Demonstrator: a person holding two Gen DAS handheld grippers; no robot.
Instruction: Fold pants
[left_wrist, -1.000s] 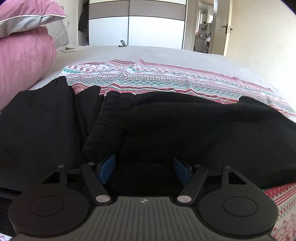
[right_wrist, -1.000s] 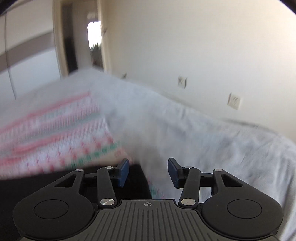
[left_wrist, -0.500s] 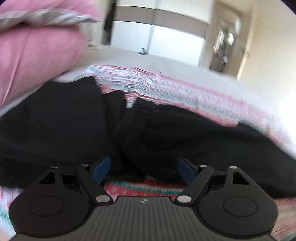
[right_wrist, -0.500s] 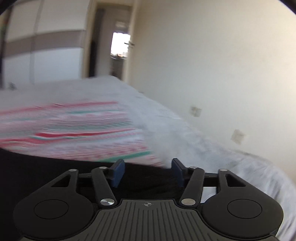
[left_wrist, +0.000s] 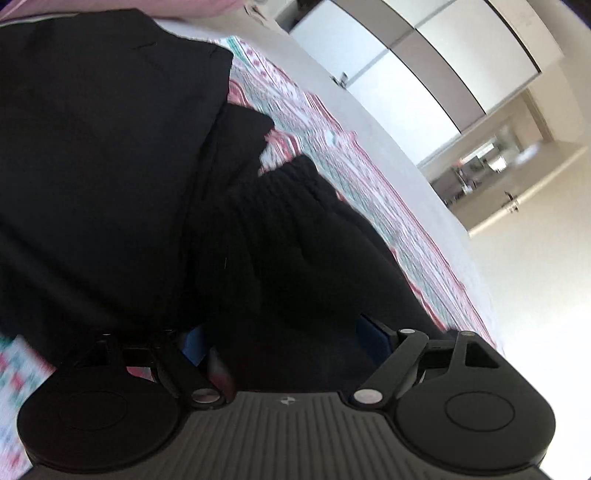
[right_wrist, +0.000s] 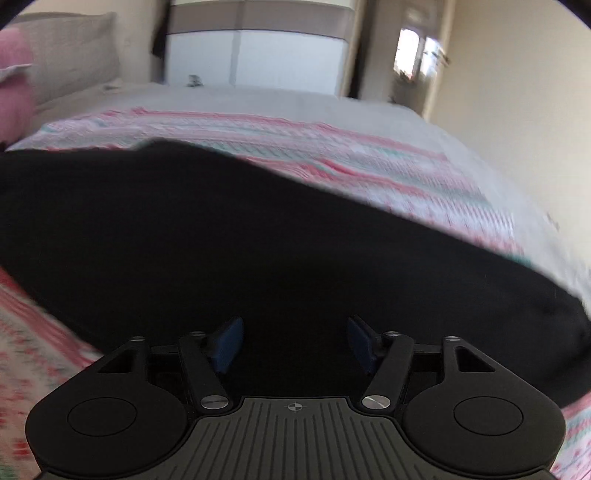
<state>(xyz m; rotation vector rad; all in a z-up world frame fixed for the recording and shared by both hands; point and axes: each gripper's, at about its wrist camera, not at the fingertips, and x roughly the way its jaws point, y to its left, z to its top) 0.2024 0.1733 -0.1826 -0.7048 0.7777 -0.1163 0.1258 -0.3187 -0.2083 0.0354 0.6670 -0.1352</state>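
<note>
Left gripper (left_wrist: 284, 338): you hold it tilted down toward the bed and rolled well over, so the room leans across the left wrist view. Jaws wide, blue pads apart; black cloth lies between and under them, but whether a pad touches it you cannot tell.

Right gripper (right_wrist: 293, 341): you hold it tilted down and close to level in roll. Its jaws have just been opening and now stand wide, hanging over black cloth with nothing pinched.

Pants (right_wrist: 229, 236): black, matte, laid across the blanket as a broad dark band from 9 o'clock to 4 o'clock in the right wrist view. In the left wrist view a ribbed, gathered waistband (left_wrist: 280, 206) sits at centre, with another flat black piece (left_wrist: 103, 140) at 10 o'clock.

Blanket (right_wrist: 369, 173): pink, white and green striped pattern, spread on the bed (right_wrist: 280, 98).

Wardrobe (right_wrist: 258, 55): white doors, at 12 o'clock beyond the bed.
</note>
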